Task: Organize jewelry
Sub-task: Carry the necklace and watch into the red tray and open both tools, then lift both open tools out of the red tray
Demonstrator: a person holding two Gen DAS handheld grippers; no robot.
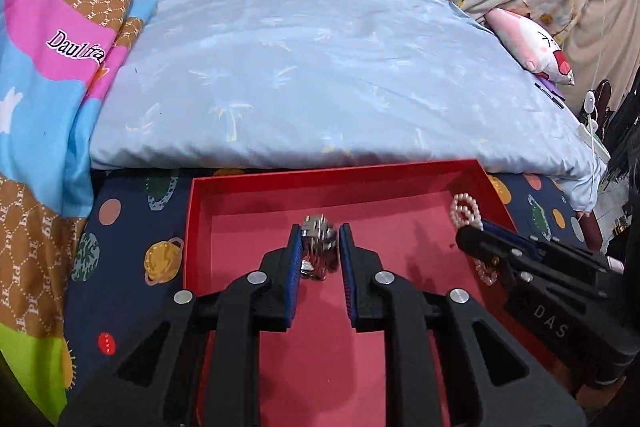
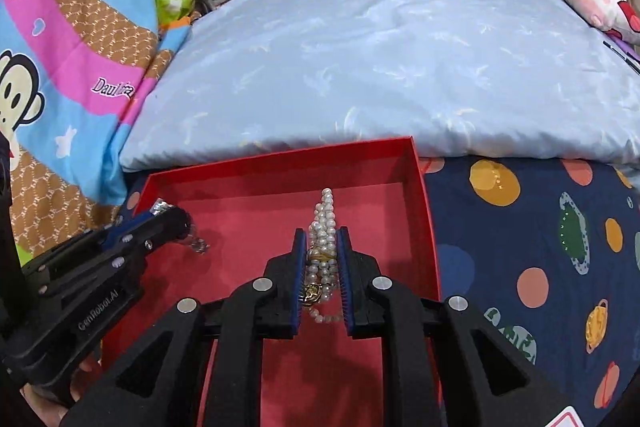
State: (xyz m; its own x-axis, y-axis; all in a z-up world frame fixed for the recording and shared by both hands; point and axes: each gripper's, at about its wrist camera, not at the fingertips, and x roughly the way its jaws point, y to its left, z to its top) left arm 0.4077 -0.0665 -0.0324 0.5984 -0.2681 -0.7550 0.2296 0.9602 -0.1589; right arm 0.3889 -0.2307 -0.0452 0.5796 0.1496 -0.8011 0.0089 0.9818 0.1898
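Jaws of both grippers grasp jewelry over the red box [image 1: 332, 175]: left gripper [image 1: 319, 241] pinches a silver chain [image 1: 318, 233], right gripper [image 2: 323, 247] clamps pearls [image 2: 324, 219] lengthwise, nearer the box's right wall.

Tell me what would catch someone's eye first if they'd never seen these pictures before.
Probably the red box on the planet-print sheet, in front of a pale blue pillow. Over it, the right tongs grip a bunched pearl necklace, while the left tongs pinch a shiny silver piece of jewelry.
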